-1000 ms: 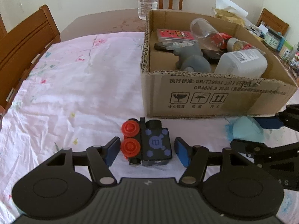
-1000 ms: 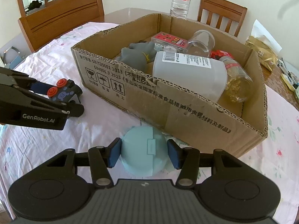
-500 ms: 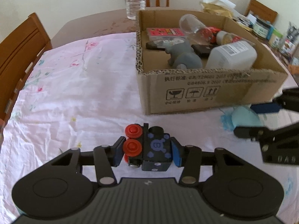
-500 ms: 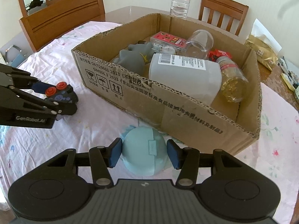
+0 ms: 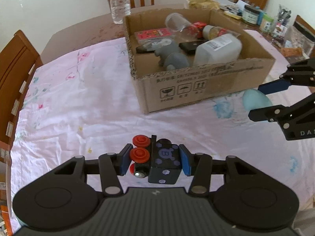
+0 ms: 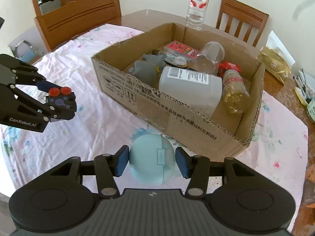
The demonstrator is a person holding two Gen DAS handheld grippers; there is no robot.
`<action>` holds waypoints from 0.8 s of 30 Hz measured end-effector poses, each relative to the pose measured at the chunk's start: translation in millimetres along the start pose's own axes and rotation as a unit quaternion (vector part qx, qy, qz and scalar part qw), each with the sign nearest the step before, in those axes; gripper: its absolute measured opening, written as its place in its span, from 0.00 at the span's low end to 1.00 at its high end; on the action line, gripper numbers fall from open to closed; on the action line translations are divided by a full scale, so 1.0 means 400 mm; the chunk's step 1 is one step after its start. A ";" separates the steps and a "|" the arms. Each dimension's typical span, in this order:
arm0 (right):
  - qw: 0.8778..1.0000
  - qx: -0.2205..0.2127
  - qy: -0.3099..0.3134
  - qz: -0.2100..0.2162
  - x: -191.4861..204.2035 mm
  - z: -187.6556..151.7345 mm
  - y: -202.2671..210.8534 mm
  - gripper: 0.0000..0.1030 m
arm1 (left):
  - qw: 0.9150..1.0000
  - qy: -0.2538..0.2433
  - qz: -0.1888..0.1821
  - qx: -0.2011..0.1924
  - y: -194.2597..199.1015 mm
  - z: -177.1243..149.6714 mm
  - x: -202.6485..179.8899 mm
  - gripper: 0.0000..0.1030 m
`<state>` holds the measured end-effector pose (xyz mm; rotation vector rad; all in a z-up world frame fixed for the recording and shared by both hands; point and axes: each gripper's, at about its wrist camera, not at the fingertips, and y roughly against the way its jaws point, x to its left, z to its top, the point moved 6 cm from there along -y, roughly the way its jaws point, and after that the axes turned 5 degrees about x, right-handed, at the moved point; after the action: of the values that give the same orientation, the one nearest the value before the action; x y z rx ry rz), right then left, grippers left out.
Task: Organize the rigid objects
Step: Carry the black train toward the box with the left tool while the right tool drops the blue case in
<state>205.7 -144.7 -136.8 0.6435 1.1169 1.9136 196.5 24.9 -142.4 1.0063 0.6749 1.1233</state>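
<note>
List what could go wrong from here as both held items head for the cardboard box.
1. The left gripper pinches the black toy train partly across its red wheels, so it may twist loose.
2. The round blue case in the right gripper is curved and could squirt out.
3. The cardboard box is crowded; the white bottle leaves little room.

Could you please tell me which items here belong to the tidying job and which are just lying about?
Job: black toy train block with red wheels in left gripper; pale blue round case in right gripper; cardboard box.

Lying about: clear water bottle; wooden chairs.
</note>
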 end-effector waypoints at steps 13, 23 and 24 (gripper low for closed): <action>0.997 -0.067 -0.005 -0.038 -0.101 0.097 0.153 0.55 | 0.999 -0.018 -0.019 -0.034 0.074 0.052 -0.014 0.48; 0.996 -0.047 -0.057 -0.043 -0.205 0.106 0.043 0.55 | 0.998 -0.027 -0.019 -0.050 0.090 0.089 -0.041 0.48; 0.996 -0.045 -0.059 -0.040 -0.207 0.104 0.033 0.55 | 0.998 -0.027 -0.020 -0.050 0.089 0.092 -0.043 0.48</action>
<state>276.3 -198.7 -107.7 0.6434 0.9627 1.8215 207.8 1.0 -95.3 0.9311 0.5876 1.0812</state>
